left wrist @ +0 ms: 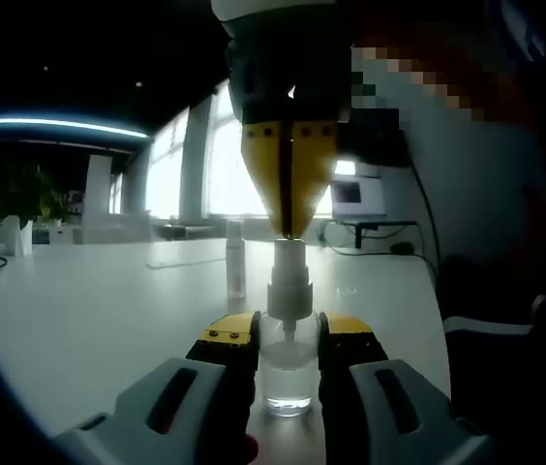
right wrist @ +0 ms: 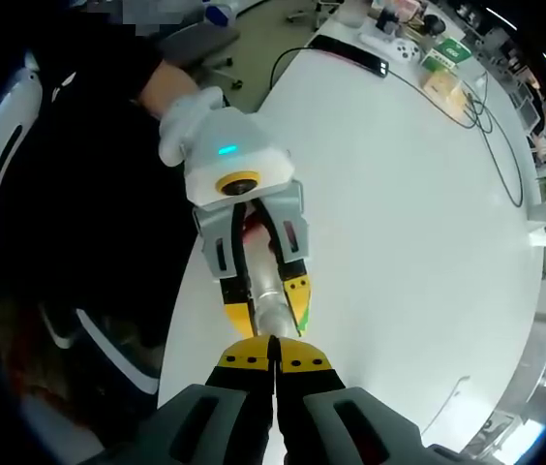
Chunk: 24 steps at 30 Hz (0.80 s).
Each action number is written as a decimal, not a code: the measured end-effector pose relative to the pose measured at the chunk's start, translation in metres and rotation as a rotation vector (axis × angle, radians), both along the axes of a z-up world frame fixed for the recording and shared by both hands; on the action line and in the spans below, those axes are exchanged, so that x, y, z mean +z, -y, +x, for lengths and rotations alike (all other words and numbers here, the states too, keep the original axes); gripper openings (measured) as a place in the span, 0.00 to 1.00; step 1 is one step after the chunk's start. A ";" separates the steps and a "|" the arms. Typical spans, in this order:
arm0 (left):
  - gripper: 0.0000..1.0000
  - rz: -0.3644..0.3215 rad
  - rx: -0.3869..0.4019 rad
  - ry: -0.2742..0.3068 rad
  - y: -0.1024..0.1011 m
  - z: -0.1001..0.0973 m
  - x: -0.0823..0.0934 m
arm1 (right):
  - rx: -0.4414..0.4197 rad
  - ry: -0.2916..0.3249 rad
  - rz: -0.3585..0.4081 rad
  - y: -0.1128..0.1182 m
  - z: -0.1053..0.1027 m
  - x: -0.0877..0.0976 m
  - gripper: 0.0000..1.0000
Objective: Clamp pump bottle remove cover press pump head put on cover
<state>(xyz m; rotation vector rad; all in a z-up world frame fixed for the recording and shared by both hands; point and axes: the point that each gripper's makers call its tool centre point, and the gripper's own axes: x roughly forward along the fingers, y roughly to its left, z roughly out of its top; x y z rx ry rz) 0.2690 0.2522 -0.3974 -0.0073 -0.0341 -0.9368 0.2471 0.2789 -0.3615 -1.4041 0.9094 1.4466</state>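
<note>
A clear pump bottle point(left wrist: 288, 373) stands on the white table point(left wrist: 89, 310), and my left gripper point(left wrist: 288, 334) is shut on its body just below the white pump head point(left wrist: 289, 281). My right gripper point(left wrist: 290, 228) comes down from above with its yellow tips shut together, resting on top of the pump head. A slim clear cover point(left wrist: 236, 260) stands upright on the table behind the bottle. In the right gripper view my right gripper point(right wrist: 273, 366) points straight down over the bottle point(right wrist: 271, 320), which the left gripper point(right wrist: 269, 308) clamps from the far side.
The bottle stands near the table's edge point(right wrist: 191, 320), with a person's dark clothing point(right wrist: 89, 194) beside it. A black cable point(right wrist: 418, 87) and small items point(right wrist: 418, 53) lie at the far end. A monitor point(left wrist: 355, 194) and plants point(left wrist: 21, 194) stand in the background.
</note>
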 end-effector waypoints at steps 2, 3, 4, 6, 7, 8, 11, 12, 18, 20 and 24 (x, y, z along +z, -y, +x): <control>0.15 0.000 0.000 0.000 0.000 0.000 0.000 | 0.001 0.000 -0.001 0.000 0.000 0.000 0.00; 0.15 0.000 0.000 0.000 0.000 0.000 0.000 | 0.003 0.000 -0.002 0.000 0.000 0.000 0.00; 0.15 0.000 0.000 0.000 0.000 0.000 0.000 | 0.004 -0.001 -0.002 0.000 0.000 0.000 0.00; 0.15 0.000 0.000 0.000 0.000 0.000 0.000 | 0.005 -0.001 -0.002 0.000 0.000 0.000 0.00; 0.15 0.000 0.000 0.000 0.000 0.000 0.000 | 0.005 -0.001 -0.002 0.000 0.000 0.000 0.00; 0.15 0.000 0.000 0.000 0.000 0.000 0.000 | 0.003 -0.002 -0.001 0.000 0.000 0.000 0.00; 0.15 0.000 0.000 0.000 -0.001 0.000 0.000 | 0.001 -0.002 0.000 0.000 0.000 0.000 0.00; 0.15 0.000 0.000 0.000 -0.001 0.000 0.000 | 0.001 -0.001 0.000 0.000 0.000 0.000 0.00; 0.15 0.000 0.000 0.000 -0.001 0.000 0.000 | 0.003 0.003 -0.003 0.000 0.000 0.000 0.00; 0.15 0.000 0.001 0.000 -0.001 0.000 0.000 | 0.005 0.004 -0.004 0.000 0.000 0.000 0.00; 0.15 0.000 0.001 0.000 -0.001 0.000 0.000 | 0.004 0.004 -0.003 -0.001 0.000 0.000 0.00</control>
